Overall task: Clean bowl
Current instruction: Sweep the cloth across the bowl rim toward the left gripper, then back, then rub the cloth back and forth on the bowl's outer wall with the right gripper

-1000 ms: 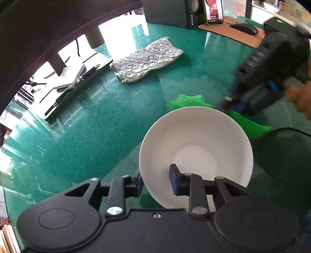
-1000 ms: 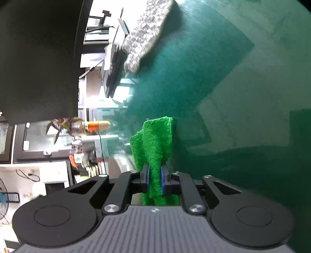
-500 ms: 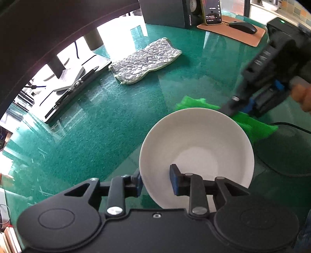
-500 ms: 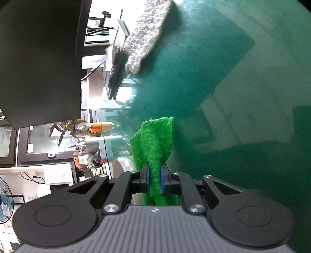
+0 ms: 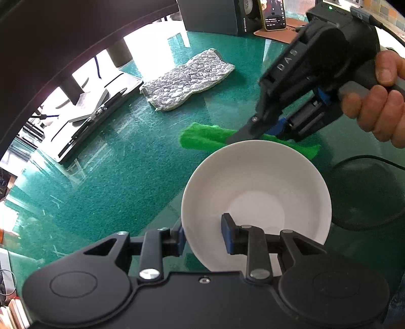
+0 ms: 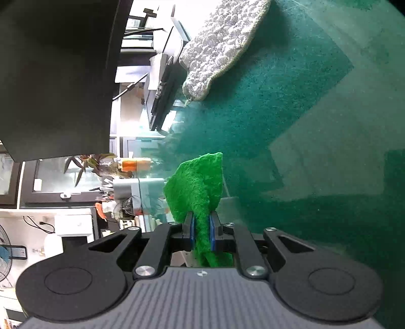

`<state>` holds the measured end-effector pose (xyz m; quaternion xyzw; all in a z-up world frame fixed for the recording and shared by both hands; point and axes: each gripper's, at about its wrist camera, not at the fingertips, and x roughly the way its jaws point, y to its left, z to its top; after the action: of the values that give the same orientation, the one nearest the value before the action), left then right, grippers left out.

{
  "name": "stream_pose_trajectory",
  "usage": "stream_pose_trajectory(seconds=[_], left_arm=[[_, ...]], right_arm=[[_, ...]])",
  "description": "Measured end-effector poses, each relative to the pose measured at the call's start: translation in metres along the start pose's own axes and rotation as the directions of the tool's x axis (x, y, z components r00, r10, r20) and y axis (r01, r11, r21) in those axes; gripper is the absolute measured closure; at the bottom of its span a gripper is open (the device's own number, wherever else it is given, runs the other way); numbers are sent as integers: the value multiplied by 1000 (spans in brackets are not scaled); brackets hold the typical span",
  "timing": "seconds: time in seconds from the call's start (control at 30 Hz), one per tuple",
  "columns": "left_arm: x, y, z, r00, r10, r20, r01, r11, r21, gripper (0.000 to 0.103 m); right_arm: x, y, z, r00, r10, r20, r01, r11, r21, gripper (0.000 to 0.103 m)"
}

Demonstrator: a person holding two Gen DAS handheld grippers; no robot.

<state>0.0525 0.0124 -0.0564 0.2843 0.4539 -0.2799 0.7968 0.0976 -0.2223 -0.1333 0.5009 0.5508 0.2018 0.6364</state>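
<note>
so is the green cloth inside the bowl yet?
No: the green cloth lies beyond the white bowl's far rim, pinched in the right gripper, and the bowl's interior is bare.

A grey quilted cloth (image 5: 188,82) is lying flat on the green counter (image 5: 114,182); a phone (image 5: 274,14) is standing upright beyond it, screen glowing.

The work surface is a round glass table (image 5: 106,177) with a green textured layer beneath the glass; the glass carries fine scratches and bright reflections. A grey quilted mat (image 5: 187,78) lies toward the far edge. A dark speaker (image 5: 212,15) and a phone (image 5: 274,12) with a lit screen stand at the far edge, the phone on a brown pad (image 5: 286,31). A black cable (image 5: 367,159) crosses the right edge. Strong daylight enters beyond the left edge. A potted plant (image 6: 86,164) and a fan (image 6: 3,255) stand in the room behind.
</note>
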Motion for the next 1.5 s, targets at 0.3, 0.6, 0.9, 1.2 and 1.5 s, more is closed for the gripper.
stream_pose_trajectory(seconds=[0.3,0.6,0.9,1.2,1.5], left_arm=[[0,-1,1,1000,-6,10,6,1000,28,72],[0,-3,1,1000,5,5,-6,1000,29,72],[-1,-8,2,1000,-9,14,8,998,67,70],[0,-10,2,1000,-13,22,11,996,93,70],[0,-13,4,1000,-6,19,4,995,104,69]], right_arm=[[-32,-29,-40,997,-32,-66,36,997,65,90],[4,8,5,1000,17,-13,-17,1000,-12,90],[-24,-18,-13,1000,2,-25,-1,999,50,90],[-26,-20,-20,999,24,-24,-22,997,77,90],[-8,3,-3,998,52,-28,-52,999,2,89]])
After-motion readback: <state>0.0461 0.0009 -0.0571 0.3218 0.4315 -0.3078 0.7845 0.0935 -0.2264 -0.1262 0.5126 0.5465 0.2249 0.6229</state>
